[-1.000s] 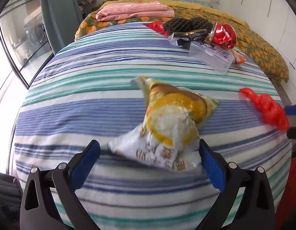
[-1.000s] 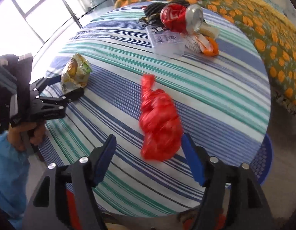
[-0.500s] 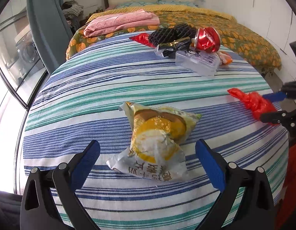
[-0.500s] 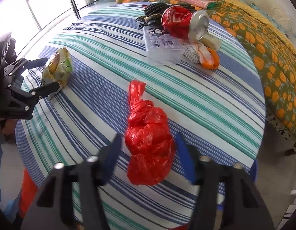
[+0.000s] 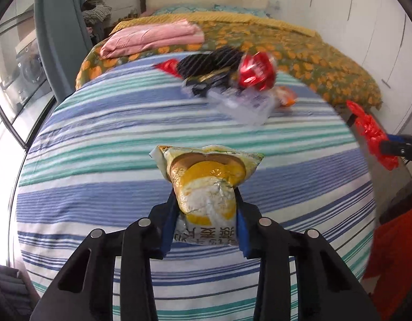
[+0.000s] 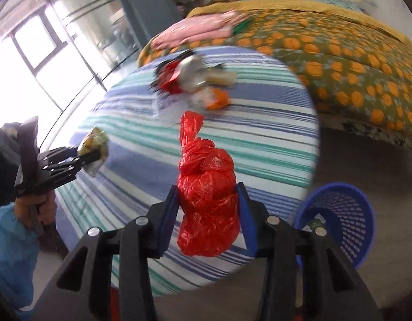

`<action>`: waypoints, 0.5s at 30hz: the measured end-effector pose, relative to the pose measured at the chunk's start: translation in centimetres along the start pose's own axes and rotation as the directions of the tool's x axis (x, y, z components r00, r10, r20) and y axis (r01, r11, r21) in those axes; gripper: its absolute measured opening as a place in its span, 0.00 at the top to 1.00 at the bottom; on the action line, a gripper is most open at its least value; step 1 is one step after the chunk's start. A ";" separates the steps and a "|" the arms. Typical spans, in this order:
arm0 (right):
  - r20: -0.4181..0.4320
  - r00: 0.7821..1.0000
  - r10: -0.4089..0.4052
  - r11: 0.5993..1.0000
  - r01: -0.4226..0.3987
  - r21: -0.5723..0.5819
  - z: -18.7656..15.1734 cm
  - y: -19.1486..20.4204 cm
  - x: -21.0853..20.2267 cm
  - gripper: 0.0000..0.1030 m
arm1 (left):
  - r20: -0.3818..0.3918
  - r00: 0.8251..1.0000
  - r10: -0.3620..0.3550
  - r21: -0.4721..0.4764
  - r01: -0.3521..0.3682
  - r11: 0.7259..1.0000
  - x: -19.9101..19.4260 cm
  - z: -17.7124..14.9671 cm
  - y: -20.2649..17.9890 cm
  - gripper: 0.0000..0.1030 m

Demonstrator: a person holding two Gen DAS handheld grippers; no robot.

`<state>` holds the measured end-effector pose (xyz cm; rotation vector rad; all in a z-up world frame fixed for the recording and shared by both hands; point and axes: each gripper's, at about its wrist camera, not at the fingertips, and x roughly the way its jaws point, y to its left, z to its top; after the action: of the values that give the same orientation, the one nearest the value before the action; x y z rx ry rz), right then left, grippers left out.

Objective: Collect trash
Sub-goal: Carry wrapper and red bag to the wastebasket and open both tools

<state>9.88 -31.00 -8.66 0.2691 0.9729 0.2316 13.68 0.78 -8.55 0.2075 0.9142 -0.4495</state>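
- A bedroom: a round table (image 5: 104,144) under a blue, green and white striped cloth, with a bed (image 5: 307,53) in an orange-flowered cover behind it at 12 o'clock.
- At 9 o'clock in the right wrist view, a hand (image 6: 32,208) in a blue sleeve (image 6: 11,254) grips the left gripper (image 5: 206,214), which tilts down over the table.
- Its jaws are closing, the pads pressed on a snack bag (image 5: 206,184) with yellow print; the writing at its lower edge is too small to read.
- A blurred trash pile (image 5: 232,85) lies at 12 o'clock on the table.
- The right gripper (image 6: 207,208) is clamped on a knotted red bag (image 6: 206,195), past the table edge.
- A blue basket (image 6: 345,224) stands on the floor at 4 o'clock.
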 end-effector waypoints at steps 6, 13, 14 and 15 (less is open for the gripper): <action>0.056 0.991 -0.125 0.986 0.118 0.117 -1.0 -9.3 -3.8 0.59 | 0.048 0.987 -0.152 0.033 0.151 0.988 -0.9 3.8 -8.8 0.65; 0.028 0.974 -0.225 0.943 0.211 0.258 -4.2 -19.9 -4.7 0.59 | -0.009 0.934 -0.358 0.098 0.357 0.929 1.3 6.1 -23.0 0.64; 0.017 0.972 -0.234 0.936 0.220 0.274 -4.6 -21.2 -4.5 0.59 | -0.025 0.928 -0.371 0.108 0.372 0.922 2.1 6.2 -25.1 0.64; 0.003 0.969 -0.245 0.925 0.233 0.299 -5.2 -22.8 -4.1 0.59 | -0.040 0.925 -0.377 0.117 0.379 0.918 2.9 6.2 -26.9 0.64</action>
<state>4.92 -53.16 -15.68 0.4244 0.9896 -0.1464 7.28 -26.17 -6.80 0.1453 0.9467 -0.8669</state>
